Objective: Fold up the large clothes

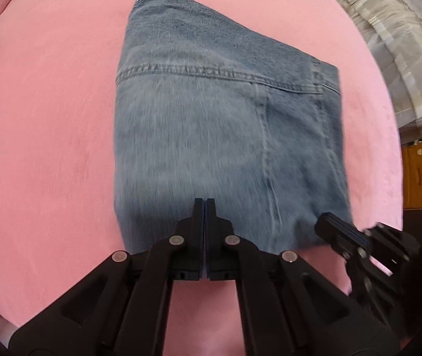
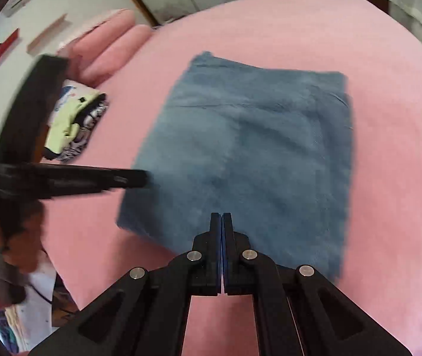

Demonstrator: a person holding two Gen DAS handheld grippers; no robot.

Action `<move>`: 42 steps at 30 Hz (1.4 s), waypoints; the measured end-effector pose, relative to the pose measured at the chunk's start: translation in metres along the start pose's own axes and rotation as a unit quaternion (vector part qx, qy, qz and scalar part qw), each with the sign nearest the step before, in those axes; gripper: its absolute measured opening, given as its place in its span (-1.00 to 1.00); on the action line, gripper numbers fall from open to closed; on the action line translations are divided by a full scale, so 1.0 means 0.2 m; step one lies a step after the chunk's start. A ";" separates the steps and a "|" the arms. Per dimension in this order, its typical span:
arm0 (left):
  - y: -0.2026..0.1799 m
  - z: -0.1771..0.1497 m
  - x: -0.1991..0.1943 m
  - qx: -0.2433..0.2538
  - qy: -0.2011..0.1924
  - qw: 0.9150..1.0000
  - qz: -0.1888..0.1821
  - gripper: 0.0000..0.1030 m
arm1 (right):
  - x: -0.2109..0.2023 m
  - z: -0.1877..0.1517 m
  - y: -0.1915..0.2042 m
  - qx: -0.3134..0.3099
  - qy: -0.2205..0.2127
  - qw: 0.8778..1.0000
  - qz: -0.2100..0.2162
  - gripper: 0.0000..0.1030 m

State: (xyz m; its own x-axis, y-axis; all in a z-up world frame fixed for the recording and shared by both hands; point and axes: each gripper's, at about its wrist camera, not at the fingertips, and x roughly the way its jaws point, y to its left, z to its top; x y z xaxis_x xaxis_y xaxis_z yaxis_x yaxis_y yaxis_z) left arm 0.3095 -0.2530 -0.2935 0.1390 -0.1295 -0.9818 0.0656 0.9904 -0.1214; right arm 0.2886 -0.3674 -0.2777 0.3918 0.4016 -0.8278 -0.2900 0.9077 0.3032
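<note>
Left wrist view first: jeans already down to a compact rectangle, lying flat in the middle of the pink bedspread, seam and stitched hem line showing on top. Left gripper with jaws pressed together on nothing, tip hanging over the near edge of the denim; can't tell if actually touching. Right gripper poking in from the lower right by the near corner, also closed and empty as far as the blur allows. Same story from the right wrist view: jeans squared up, right gripper shut over the near edge, left gripper coming in from the left at the fabric's side edge. Small pile of other clothes sitting off to the left, well apart. Probably looking at the tail end of the fold, pressing or just letting go. Next up, most likely: lift clear without snagging an edge, maybe flatten a bit, then go for the next garment.
</note>
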 end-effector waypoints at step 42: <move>0.43 1.04 0.26 -0.099 -0.149 0.984 0.026 -1.00 | 0.05 0.52 -0.81 0.256 -0.100 0.949 -0.154 -1.00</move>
State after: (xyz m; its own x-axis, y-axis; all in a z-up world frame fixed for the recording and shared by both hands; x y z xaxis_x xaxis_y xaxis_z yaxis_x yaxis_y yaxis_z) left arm 0.5277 -0.1839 -0.3254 0.4228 -0.0577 -0.9044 -0.1386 0.9821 -0.1275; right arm 0.4297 -0.4987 -0.2857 0.5614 0.0768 -0.8240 0.3072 0.9052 0.2937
